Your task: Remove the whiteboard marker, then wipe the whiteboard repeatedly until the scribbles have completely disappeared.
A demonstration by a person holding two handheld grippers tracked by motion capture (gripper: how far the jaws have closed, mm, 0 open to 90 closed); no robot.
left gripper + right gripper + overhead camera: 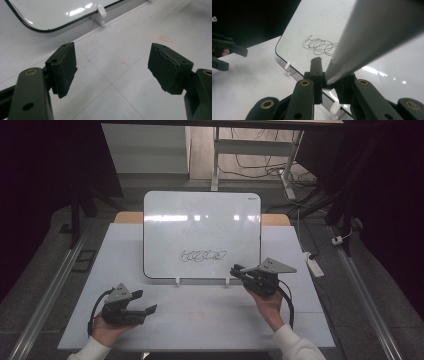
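Note:
A white board (200, 225) stands tilted on two white clips at the middle of the table, with a black looped scribble (202, 255) low on its face. My right gripper (235, 270) is at the board's lower right corner, shut on a pale grey pen-like stick (248, 268) that points left. In the right gripper view the stick (367, 37) rises from between the jaws (328, 75) in front of the scribble (320, 46). My left gripper (145, 301) rests open near the front left, nothing between its pads (120, 70).
The grey table (200, 320) has faint red marks (163, 38). One white clip (101, 12) holds the board's lower edge (57, 10). A power strip (314, 265) lies off the table's right side. Cables run over the floor behind.

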